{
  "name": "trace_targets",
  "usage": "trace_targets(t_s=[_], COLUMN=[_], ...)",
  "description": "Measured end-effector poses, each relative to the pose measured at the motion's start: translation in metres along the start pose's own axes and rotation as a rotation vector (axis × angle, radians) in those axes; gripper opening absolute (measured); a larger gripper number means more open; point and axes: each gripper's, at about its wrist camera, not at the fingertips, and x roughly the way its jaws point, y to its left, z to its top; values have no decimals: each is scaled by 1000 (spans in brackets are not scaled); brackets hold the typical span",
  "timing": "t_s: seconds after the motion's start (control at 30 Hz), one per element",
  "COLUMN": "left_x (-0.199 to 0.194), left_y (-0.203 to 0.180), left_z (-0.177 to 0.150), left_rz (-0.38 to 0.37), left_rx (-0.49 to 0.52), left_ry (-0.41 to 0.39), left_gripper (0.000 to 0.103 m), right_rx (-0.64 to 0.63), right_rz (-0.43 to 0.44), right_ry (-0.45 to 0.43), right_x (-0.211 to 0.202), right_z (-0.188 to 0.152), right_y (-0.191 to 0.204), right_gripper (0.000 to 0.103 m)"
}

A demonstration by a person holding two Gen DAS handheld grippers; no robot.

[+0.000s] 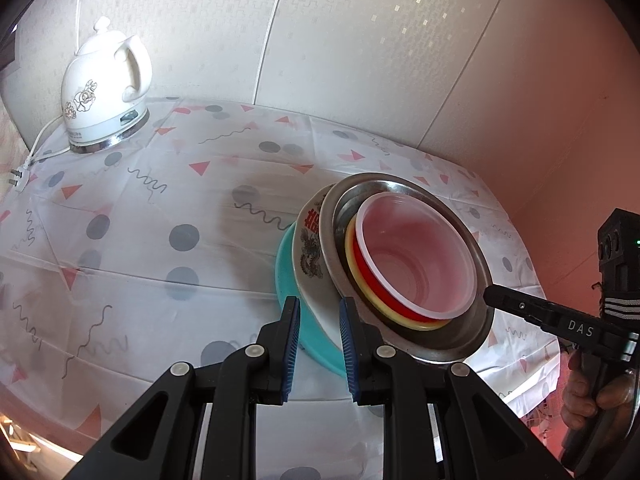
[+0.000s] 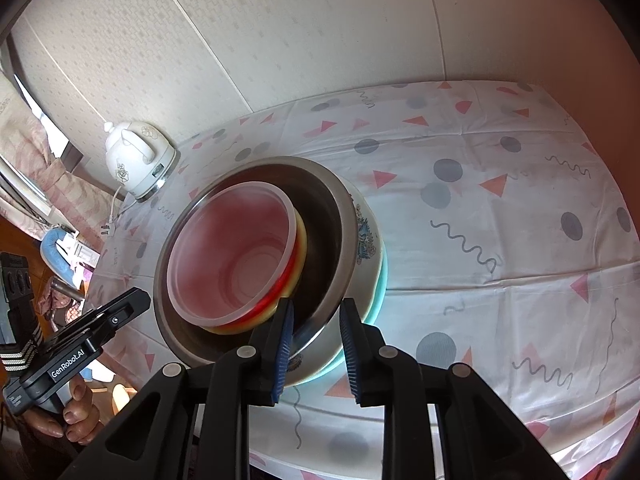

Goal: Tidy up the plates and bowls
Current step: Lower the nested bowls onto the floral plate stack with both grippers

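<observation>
A nested stack stands on the patterned tablecloth [image 1: 160, 220]. From the bottom it is a teal bowl [image 1: 286, 276], a white dragon-print bowl [image 1: 310, 248], a steel bowl [image 1: 472, 332], a yellow one [image 1: 350, 256], a red one [image 1: 376, 284] and a clear plastic bowl [image 1: 416, 256] on top. My left gripper [image 1: 319, 302] hovers over the stack's near edge with its blue pads a little apart and not pressing anything. My right gripper [image 2: 317, 303] is open too. The steel bowl's rim [image 2: 316, 324] shows in its gap, untouched. Its tip [image 1: 488, 294] sits at that rim.
A white electric kettle [image 1: 106, 88] stands at the table's far left corner, its cord and plug [image 1: 18, 178] trailing toward the edge. Pale walls close the back and right. A hand [image 2: 76, 412] holds the left gripper's handle. Household clutter [image 2: 60, 248] lies beyond the table's left edge.
</observation>
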Motion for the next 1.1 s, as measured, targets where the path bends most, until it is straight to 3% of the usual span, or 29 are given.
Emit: trace_targets(t_s=[0.17, 0.27, 0.53, 0.63, 1.1], left_x=[4, 6, 15, 17, 21], left_y=[10, 13, 7, 6, 7], left_z=[-8, -9, -10, -10, -12], left_rz=[12, 11, 20, 30, 56], left_rx=[-32, -45, -25, -16, -17], left_ry=[25, 31, 47, 44, 57], left_gripper=[21, 21, 21, 21, 20], right_rx=[7, 18, 89, 68, -11], right_rz=[63, 54, 74, 79, 34], right_ry=[-49, -48, 31, 41, 60], right_x=[-22, -27, 7, 13, 22], right_z=[-11, -17, -22, -22, -23], right_y=[-7, -14, -28, -24, -5], right_gripper=[25, 25, 25, 16, 15])
